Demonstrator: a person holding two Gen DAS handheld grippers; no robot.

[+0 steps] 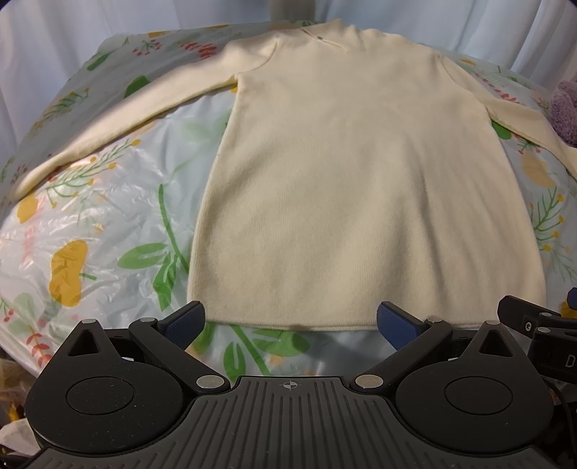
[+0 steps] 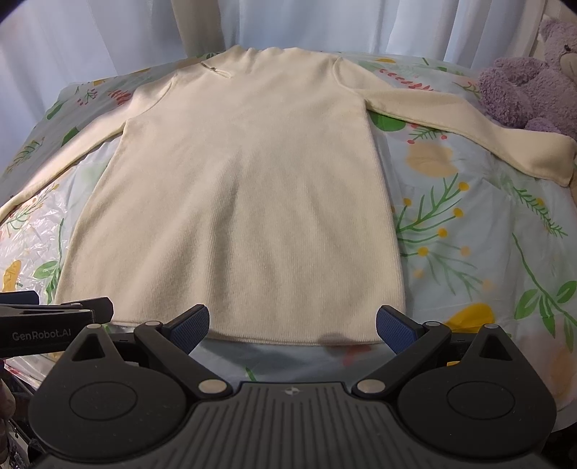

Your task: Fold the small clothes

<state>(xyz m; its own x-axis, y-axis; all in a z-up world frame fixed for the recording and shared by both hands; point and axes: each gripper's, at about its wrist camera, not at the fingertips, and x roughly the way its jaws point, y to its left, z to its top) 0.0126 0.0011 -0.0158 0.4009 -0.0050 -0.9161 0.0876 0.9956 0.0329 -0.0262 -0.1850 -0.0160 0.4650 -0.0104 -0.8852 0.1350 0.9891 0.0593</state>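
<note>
Hovering just before the hem of the cream sweater [image 1: 364, 187], the left gripper [image 1: 290, 324] is standing wide open, its two blue fingertips [image 1: 185, 323] spread apart and gripping nothing. The right gripper [image 2: 292, 326] is waiting in the same way, jaws wide apart and empty, also just in front of the hem, a little toward the sweater's right side. In the left wrist view, part of the right gripper is showing beside the sweater's right hem corner.

The sweater is lying flat on a floral plastic cover [image 1: 108, 216], hem toward the grippers and collar far away. Both sleeves are stretching out to the sides; the left sleeve [image 1: 108, 119] is reaching far out from the body, and the right sleeve [image 2: 487, 137] is ending near a purple plush toy [image 2: 530, 90], which is sitting beyond the sweater's right shoulder. Behind the collar, a pale curtain [image 2: 108, 32] is hanging.

No container is showing in either view.
</note>
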